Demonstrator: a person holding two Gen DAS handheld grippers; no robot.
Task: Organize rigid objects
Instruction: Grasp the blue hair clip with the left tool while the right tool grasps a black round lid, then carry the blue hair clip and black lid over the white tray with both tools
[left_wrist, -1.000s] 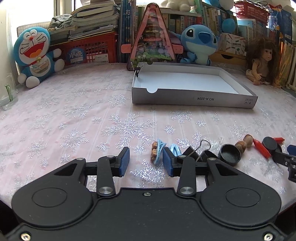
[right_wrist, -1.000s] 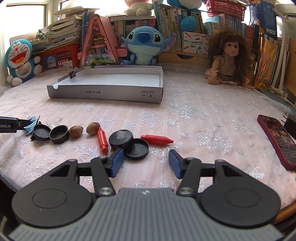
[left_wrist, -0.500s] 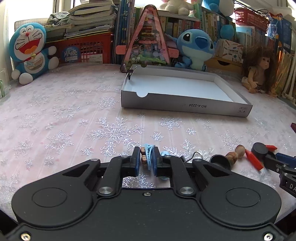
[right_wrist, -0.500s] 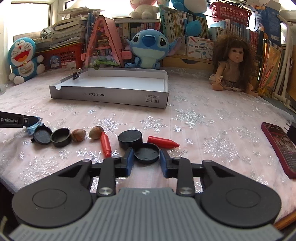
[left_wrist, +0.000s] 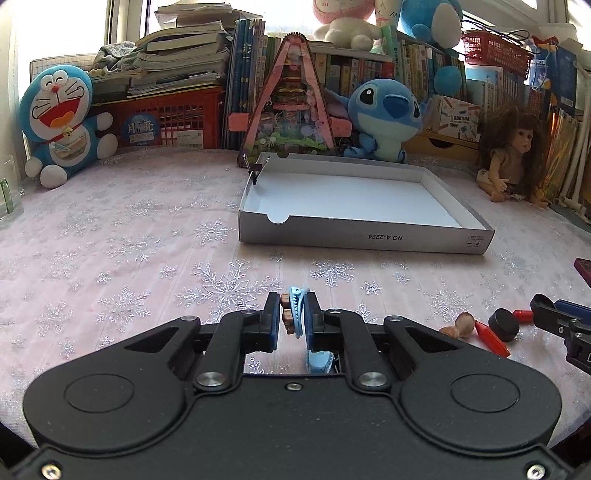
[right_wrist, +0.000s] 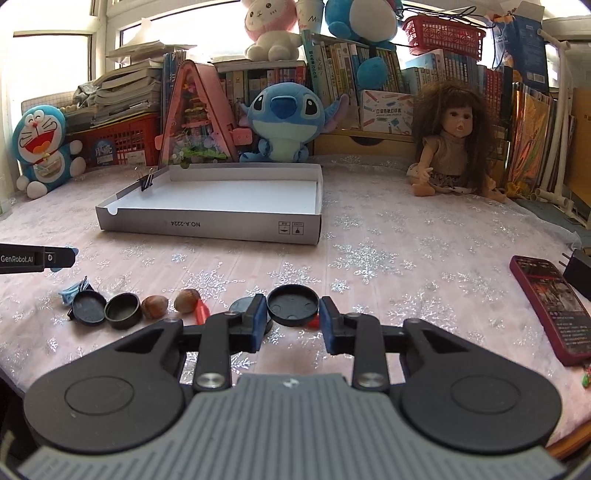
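One cardboard tray (right_wrist: 207, 223): empty, with one binder clip (right_wrist: 147, 181) on its left wall, at the back of the snowflake tablecloth (right_wrist: 388, 258).

Two grippers. The left gripper (left_wrist: 291, 317) is fully closed on one blue hair clip (left_wrist: 296, 308), lifted clear of the cloth. The right gripper (right_wrist: 293, 314) is clamped on one black round lid (right_wrist: 292, 305), also raised.

Hair clips: two; the second blue hair clip (right_wrist: 70, 294) lies at the left end of the row on the cloth.

Black round pieces: four in all. Two black caps (right_wrist: 122, 311) rest side by side beside that second clip, one is held, and one is partly hidden behind the right gripper's left finger.

Nuts (right_wrist: 186, 300): two, touching the row.

Red crayons (left_wrist: 491, 336): two, near the nuts.

One phone (right_wrist: 546, 302) lies well apart at the right.

Change: a second ago both grippers stood open over their pieces on the cloth; both have since closed and lifted them.
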